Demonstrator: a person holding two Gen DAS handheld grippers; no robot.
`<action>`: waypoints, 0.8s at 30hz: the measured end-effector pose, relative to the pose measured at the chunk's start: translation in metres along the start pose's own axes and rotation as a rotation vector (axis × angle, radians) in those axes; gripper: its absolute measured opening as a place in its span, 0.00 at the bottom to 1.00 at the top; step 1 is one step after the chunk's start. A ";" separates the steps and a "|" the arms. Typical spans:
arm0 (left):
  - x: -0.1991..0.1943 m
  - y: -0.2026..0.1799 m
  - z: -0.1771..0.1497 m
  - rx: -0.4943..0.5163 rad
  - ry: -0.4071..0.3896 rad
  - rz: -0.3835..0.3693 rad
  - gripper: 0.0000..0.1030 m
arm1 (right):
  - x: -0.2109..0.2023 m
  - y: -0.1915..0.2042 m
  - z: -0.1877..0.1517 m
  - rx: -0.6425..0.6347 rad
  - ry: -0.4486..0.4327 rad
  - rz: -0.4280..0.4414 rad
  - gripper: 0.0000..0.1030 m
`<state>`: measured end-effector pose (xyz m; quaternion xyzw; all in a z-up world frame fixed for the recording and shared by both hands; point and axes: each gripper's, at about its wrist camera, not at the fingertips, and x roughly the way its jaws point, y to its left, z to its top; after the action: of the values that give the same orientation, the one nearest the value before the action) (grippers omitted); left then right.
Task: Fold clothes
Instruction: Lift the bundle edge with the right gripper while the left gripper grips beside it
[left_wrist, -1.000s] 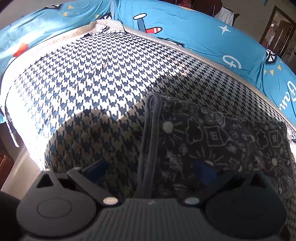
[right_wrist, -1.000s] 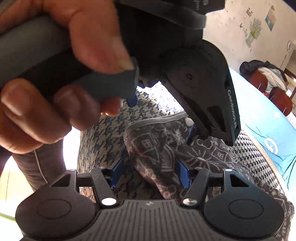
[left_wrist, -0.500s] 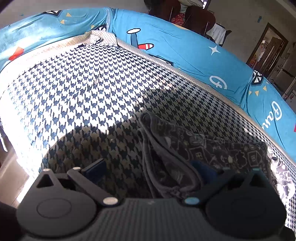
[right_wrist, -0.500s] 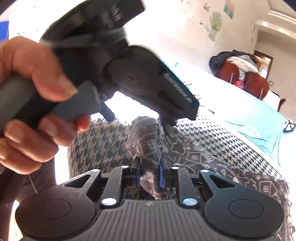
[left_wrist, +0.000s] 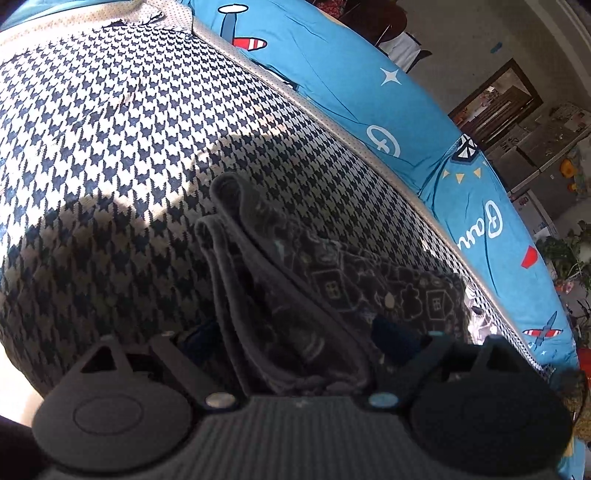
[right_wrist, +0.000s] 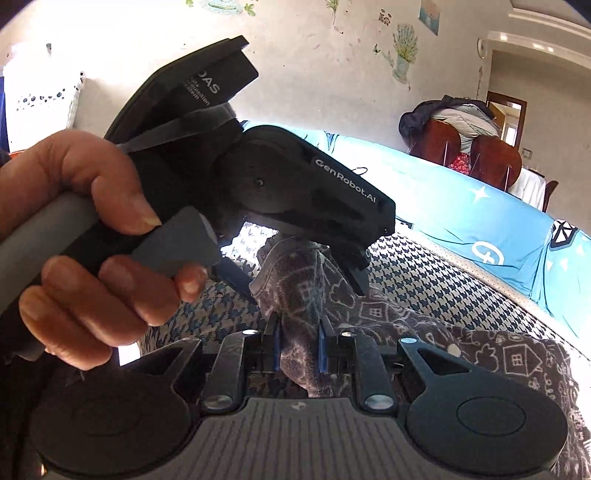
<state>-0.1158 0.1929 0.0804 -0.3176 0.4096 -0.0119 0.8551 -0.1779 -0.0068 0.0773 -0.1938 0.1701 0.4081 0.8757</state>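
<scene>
A dark grey garment (left_wrist: 332, 288) printed with white doodles lies on a houndstooth blanket (left_wrist: 129, 129). Its grey-banded edge is pulled up into a ridge. My right gripper (right_wrist: 300, 347) is shut on that raised edge (right_wrist: 299, 295), with cloth pinched between the blue pads. My left gripper (left_wrist: 295, 336) is open, its fingers spread wide on either side of the lifted fold. In the right wrist view, a hand (right_wrist: 92, 240) holds the left gripper (right_wrist: 299, 284) just above and beyond the pinched cloth. The rest of the garment (right_wrist: 517, 354) trails off to the right on the blanket.
The blanket covers a bed with a blue aeroplane-print sheet (left_wrist: 332, 85) along its far side. Wooden chairs draped with clothes (right_wrist: 461, 144) stand behind the bed. A doorway (left_wrist: 495, 99) and shelves lie at the far right. Bright sunlight falls on the blanket's left part.
My right gripper went from open to shut on the garment's edge and raised it. The fold now stands up between my left gripper's open fingers, and the left gripper has tilted upward.
</scene>
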 end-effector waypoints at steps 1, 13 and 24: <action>0.000 -0.002 -0.001 0.007 0.000 -0.004 0.87 | -0.002 0.004 -0.001 -0.013 0.000 0.000 0.18; -0.006 -0.006 0.001 0.007 0.002 -0.037 0.85 | -0.002 0.040 -0.025 -0.199 0.018 -0.034 0.50; 0.002 -0.007 0.009 0.001 0.005 0.004 1.00 | 0.007 0.047 -0.030 -0.219 0.017 -0.120 0.19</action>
<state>-0.1065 0.1914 0.0877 -0.3162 0.4125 -0.0113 0.8542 -0.2144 0.0109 0.0392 -0.3015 0.1199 0.3696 0.8707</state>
